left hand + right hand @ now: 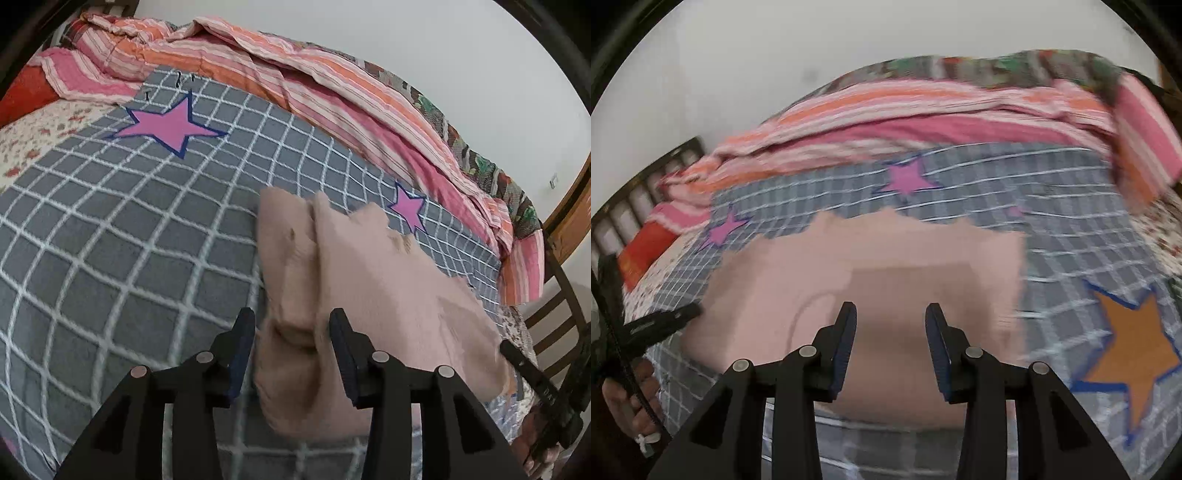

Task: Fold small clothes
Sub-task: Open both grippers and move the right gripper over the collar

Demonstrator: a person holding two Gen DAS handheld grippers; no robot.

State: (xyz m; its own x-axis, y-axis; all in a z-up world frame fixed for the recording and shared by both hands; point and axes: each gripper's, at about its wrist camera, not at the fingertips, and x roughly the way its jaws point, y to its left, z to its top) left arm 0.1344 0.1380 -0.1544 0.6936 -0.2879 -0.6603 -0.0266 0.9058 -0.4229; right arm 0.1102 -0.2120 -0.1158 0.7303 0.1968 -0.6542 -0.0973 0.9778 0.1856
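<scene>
Black fingers of the left tool [291,345] fill the bottom of its view, parted, with a bunched ridge of the pink garment [369,277] lying between them — the pads stand clear of the cloth on both sides, so nothing is pinched. Over on the right tool [890,341] it's the same story: jaws apart, hovering above the garment [868,266], gripping nothing. That view is smeared with blur, so fine detail is lost.

The garment lies on the grey checked bedspread [129,229] with its pink stars, a striped quilt [295,74] heaped behind it. It looks doubled over, a darker panel showing on top, and its far edge is ragged.

My read — a fold has been laid down and let go, both tools released. Next comes a fresh hold: choose the edge or corners for the following fold, pinch only the layers meant to travel, and carry them over level so the cloth lands square, not bunched.
</scene>
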